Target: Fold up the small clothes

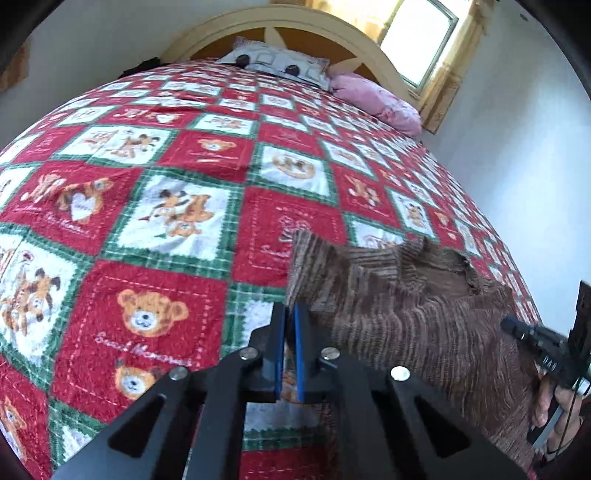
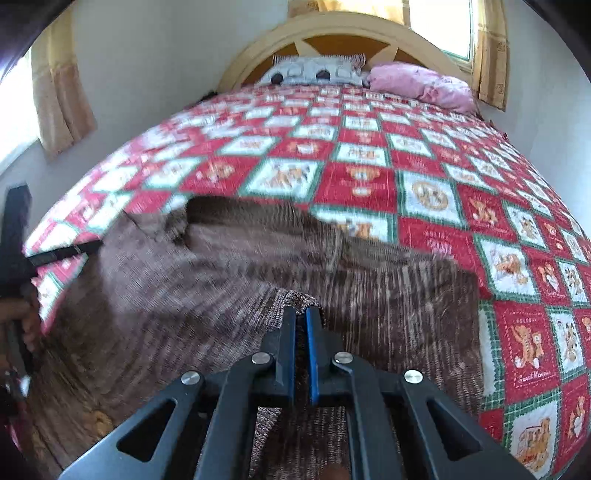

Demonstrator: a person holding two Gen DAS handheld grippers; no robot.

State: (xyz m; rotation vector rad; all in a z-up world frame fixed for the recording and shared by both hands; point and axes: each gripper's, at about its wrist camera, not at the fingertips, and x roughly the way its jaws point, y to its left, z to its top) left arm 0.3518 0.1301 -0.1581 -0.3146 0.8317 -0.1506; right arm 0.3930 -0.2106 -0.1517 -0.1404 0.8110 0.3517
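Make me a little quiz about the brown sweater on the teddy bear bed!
1. True or false: both the left gripper and the right gripper are shut on the brown sweater.
2. Which pillow lies at the right of the headboard in the right wrist view? A) green B) pink C) black
3. Fill the gap: the sweater lies on a quilt printed with teddy ____.

Key: 1 true, each pair of fingers pinches a knit edge. 2 B. 3 bears.
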